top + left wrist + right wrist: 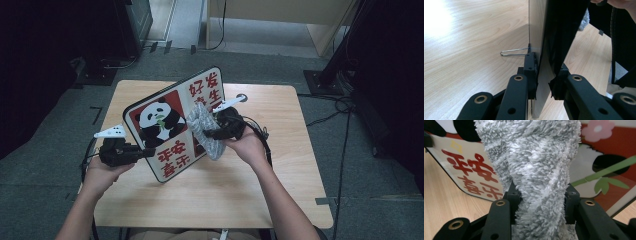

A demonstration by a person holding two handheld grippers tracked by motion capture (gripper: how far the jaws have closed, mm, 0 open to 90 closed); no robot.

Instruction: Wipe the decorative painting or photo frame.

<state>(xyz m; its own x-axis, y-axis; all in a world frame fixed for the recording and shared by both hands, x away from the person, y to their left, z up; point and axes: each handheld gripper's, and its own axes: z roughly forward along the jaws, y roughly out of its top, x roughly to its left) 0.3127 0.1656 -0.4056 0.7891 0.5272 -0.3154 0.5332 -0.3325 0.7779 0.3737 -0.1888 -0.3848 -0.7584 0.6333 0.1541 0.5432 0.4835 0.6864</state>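
Board [172,125]: stiff, flat, glossy, judged light but slippery; being gripped at lower left edge by left tongs [544,83], clamped shut on it, tilted up off tabletop [260,190]. Panda picture, red characters, black rim being shown. Cloth [539,175]: soft, fluffy, grey; being pinched in right tongs [540,202], pressed against board face.

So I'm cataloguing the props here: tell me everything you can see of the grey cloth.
The grey cloth is fluffy, with a thick microfibre-like pile, bunched and twisted into a wad. The right tongs are shut on it, holding it above the table and against the printed face of the panda board, beside the panda picture.
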